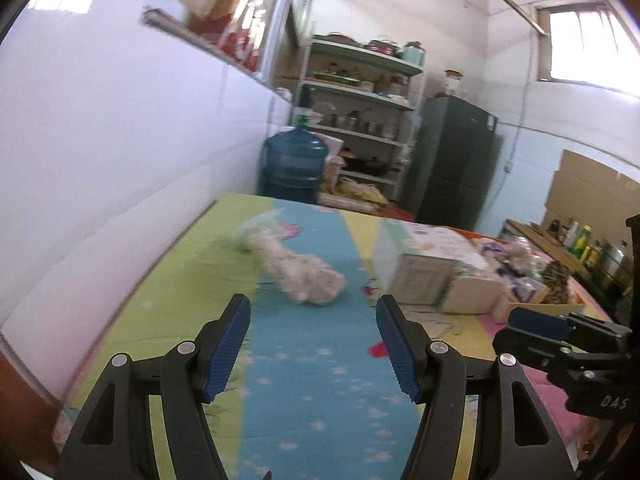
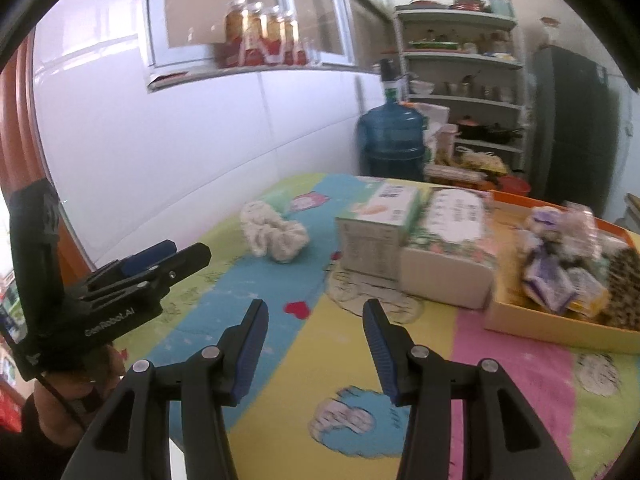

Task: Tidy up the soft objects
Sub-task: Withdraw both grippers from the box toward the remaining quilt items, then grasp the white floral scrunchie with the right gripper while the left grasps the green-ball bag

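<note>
Clearly, in the left wrist view the left gripper (image 1: 314, 350) has its fingers wide apart and empty, aimed at the cream scrunchie (image 1: 304, 270) lying mid-tabletop (image 1: 168, 280), nearer the wall edge. From the right wrist view, the right gripper (image 2: 316, 350) is partly open, holding nothing; the tray (image 2: 532, 320) sits at the right edge. I'd straddle the scrunchie squarely, then close gently.
</note>
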`<action>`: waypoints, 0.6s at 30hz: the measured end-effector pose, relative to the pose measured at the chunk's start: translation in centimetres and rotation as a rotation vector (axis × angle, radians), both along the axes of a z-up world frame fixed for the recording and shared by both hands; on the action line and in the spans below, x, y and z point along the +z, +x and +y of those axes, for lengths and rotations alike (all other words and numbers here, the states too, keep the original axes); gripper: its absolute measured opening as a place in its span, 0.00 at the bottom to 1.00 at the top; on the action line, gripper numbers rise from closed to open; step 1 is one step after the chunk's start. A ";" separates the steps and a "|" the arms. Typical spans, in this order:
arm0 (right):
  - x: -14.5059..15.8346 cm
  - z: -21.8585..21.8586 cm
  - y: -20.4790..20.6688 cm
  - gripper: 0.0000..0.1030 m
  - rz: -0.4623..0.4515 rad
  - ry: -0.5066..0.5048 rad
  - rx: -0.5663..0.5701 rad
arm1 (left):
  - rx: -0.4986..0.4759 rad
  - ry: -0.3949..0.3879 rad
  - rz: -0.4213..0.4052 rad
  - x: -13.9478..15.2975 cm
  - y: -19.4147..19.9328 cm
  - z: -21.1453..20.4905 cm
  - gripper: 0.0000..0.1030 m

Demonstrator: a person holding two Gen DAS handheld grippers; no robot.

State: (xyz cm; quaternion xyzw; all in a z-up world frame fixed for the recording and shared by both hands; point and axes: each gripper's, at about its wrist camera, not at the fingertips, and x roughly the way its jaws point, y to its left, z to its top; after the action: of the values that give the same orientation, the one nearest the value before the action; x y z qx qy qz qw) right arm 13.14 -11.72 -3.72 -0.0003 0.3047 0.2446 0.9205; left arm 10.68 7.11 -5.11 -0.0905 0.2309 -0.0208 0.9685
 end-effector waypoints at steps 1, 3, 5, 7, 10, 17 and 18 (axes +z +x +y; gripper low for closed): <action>-0.1 0.6 0.4 0.48 0.007 0.003 0.016 | 0.013 -0.001 0.003 -0.2 0.1 0.6 0.65; -0.3 1.7 1.1 0.48 0.020 0.005 0.043 | 0.037 -0.001 0.008 -0.5 0.2 1.7 0.65; -0.3 2.9 2.1 0.48 0.033 0.000 0.069 | 0.061 0.000 0.011 -0.7 0.3 2.7 0.65; -0.3 4.2 3.1 0.48 0.044 -0.003 0.102 | 0.078 0.000 0.013 -0.9 0.6 3.5 0.65; -0.1 6.2 4.9 0.48 0.056 -0.014 0.158 | 0.099 0.010 0.013 -1.0 0.9 4.4 0.65; -0.8 11.2 9.3 0.48 0.090 -0.115 0.260 | 0.146 0.015 0.026 -1.6 1.7 6.5 0.65; -1.1 11.9 9.9 0.48 0.097 -0.132 0.268 | 0.146 0.004 0.031 -1.8 1.8 6.8 0.65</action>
State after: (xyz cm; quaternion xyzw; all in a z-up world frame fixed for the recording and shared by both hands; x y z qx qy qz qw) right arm 22.99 0.15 -4.83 -0.0895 0.3615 0.3447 0.8617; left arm 12.53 13.90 -6.92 -0.1053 0.2389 0.0518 0.9639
